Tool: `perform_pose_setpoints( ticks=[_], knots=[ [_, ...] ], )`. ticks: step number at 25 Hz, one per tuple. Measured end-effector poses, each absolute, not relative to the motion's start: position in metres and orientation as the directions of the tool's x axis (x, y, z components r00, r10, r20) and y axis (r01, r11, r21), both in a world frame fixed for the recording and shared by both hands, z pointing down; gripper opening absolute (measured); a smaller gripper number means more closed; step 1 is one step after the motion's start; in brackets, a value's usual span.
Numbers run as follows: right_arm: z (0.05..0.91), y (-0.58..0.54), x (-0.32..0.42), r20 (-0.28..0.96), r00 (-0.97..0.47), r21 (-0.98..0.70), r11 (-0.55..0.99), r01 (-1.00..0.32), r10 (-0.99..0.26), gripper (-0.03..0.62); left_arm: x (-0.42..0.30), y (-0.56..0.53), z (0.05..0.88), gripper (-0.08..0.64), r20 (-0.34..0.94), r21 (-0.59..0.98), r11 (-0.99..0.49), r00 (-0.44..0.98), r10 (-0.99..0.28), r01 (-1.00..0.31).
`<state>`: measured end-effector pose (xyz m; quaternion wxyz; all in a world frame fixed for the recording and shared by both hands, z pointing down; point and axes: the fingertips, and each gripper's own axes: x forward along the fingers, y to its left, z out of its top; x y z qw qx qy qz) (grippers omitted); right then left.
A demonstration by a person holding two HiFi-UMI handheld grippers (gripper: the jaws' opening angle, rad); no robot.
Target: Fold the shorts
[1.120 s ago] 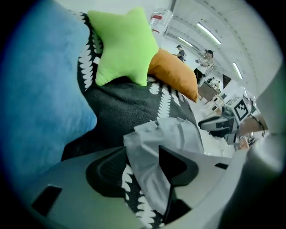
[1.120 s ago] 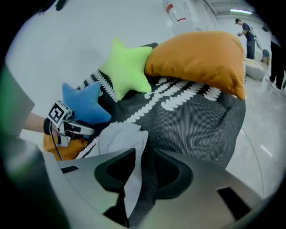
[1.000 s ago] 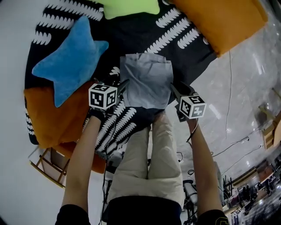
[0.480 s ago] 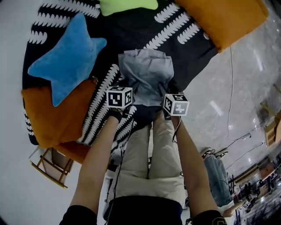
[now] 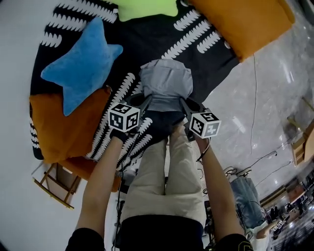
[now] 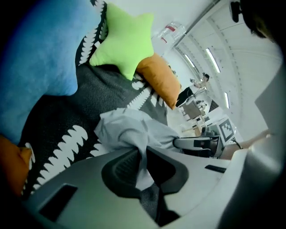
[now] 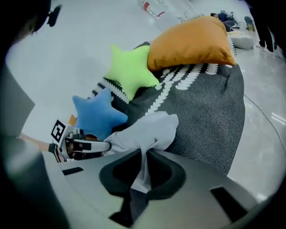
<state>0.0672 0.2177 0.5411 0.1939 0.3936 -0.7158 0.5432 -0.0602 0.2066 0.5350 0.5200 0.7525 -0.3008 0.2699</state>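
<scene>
The light grey shorts (image 5: 166,86) lie bunched on a black rug (image 5: 147,39) with white leaf marks. My left gripper (image 5: 146,101) has just closed on the near left edge of the shorts (image 6: 129,132), and a fold of cloth is pinched between its pads. My right gripper (image 5: 183,101) has just closed on the near right edge of the shorts (image 7: 149,132), with cloth squeezed between its pads too. Both near corners are lifted a little off the rug. In the left gripper view the right gripper (image 6: 185,143) shows beside the cloth; in the right gripper view the left gripper (image 7: 105,145) shows likewise.
A blue star cushion (image 5: 83,61), a green star cushion (image 5: 144,7) and two orange cushions (image 5: 240,24) (image 5: 64,130) ring the rug. A wooden stool (image 5: 54,184) stands at lower left. Cables (image 5: 260,157) trail over the grey floor to the right. The person's legs (image 5: 167,176) are below the grippers.
Both grippers came inward onto the near edge of the shorts, closed on the cloth and drew back apart, lifting it. The shorts are more gathered than a second ago.
</scene>
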Motion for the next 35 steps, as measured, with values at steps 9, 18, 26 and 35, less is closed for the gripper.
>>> perform_pose_setpoints(
  ticks=[9,18,26,35],
  knots=[
    [0.473,0.232,0.067,0.629,-0.683,-0.672,0.182,-0.718,-0.372,0.049,-0.063,0.222,0.462,0.043,0.638,0.635,-0.363,0.728,-0.251,-0.682],
    [0.489,0.246,0.062,0.637,-0.714,-0.709,0.142,-0.69,-0.291,0.052,-0.071,0.24,0.474,0.044,0.667,0.643,-0.314,0.712,-0.22,-0.699],
    [0.52,0.183,0.07,0.664,-0.699,-0.695,0.128,-0.708,-0.265,0.054,-0.064,0.177,0.509,0.044,0.673,0.646,-0.294,0.707,-0.218,-0.705],
    [0.54,0.099,0.081,0.666,-0.71,-0.702,0.13,-0.7,-0.23,0.054,-0.054,0.095,0.528,0.044,0.682,0.633,-0.298,0.697,-0.221,-0.715]
  ],
)
